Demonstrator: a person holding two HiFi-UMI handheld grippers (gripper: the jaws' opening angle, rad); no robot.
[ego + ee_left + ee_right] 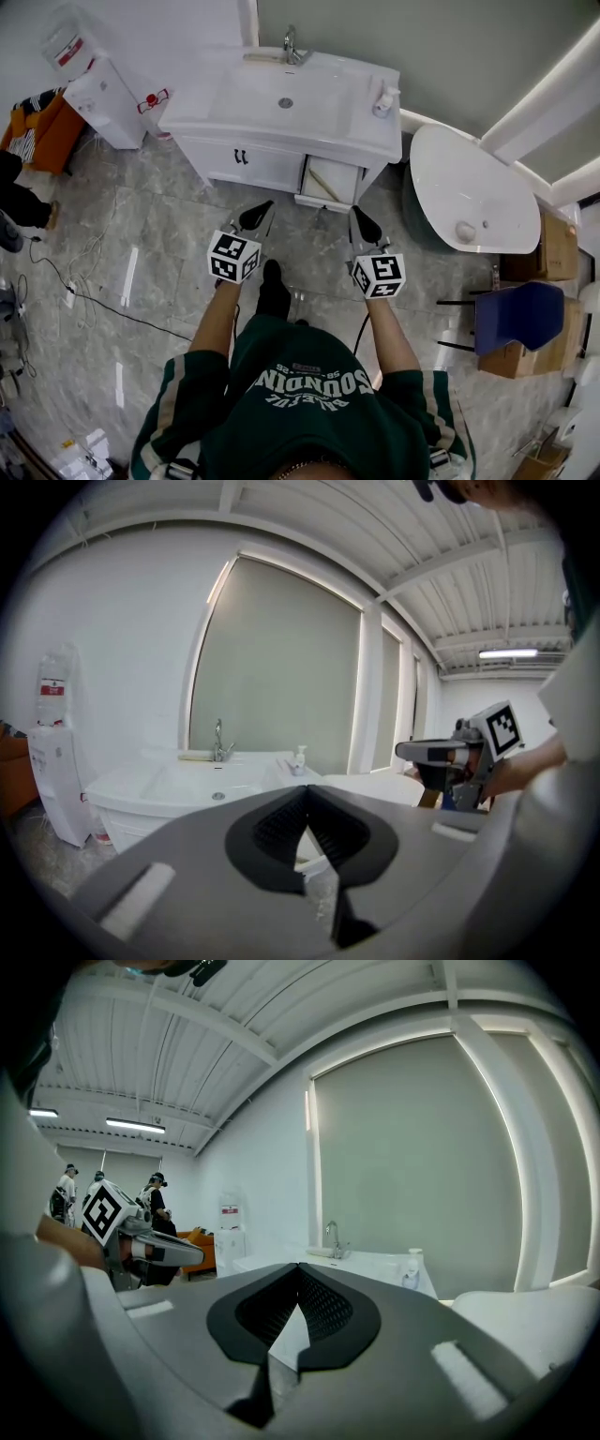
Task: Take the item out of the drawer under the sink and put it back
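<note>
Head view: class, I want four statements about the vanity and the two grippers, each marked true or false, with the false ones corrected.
1. The drawer under the sink stands open. True.
2. The soap dispenser stands at the sink's left end. False: it stands at the right end.
3. The left gripper and the right gripper both have their jaws together, with nothing between them. True.
4. The right gripper touches the drawer. False: it is apart from it, over the floor.
</note>
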